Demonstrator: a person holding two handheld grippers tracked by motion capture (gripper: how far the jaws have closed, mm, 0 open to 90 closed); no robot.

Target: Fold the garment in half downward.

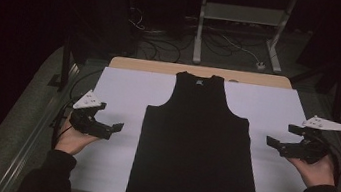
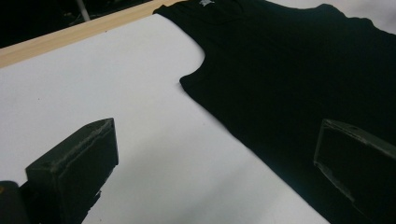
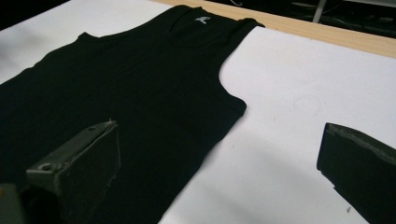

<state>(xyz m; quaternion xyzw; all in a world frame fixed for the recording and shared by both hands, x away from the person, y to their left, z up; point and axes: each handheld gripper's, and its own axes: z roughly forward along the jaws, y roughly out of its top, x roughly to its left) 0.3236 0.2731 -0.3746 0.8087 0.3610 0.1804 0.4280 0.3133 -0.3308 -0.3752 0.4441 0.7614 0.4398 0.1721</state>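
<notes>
A black sleeveless top [image 1: 199,145] lies flat in the middle of a white sheet [image 1: 124,89], neck toward the far edge and hem at the near edge. My left gripper [image 1: 110,117] hovers open over the bare sheet left of the top, jaws pointing at it. In the left gripper view the top [image 2: 289,70] fills the right side and the jaws of the left gripper [image 2: 217,130] stand wide apart, empty. My right gripper [image 1: 280,134] is open on the other side. In its own view the right gripper [image 3: 219,130] straddles the side seam of the top [image 3: 140,79].
The sheet covers a wooden table whose far edge [image 1: 162,67] shows as a tan strip. Behind it a white desk frame [image 1: 238,30] stands on a dark floor among cables [image 1: 166,40]. Metal rails [image 1: 30,147] run along both sides of the table.
</notes>
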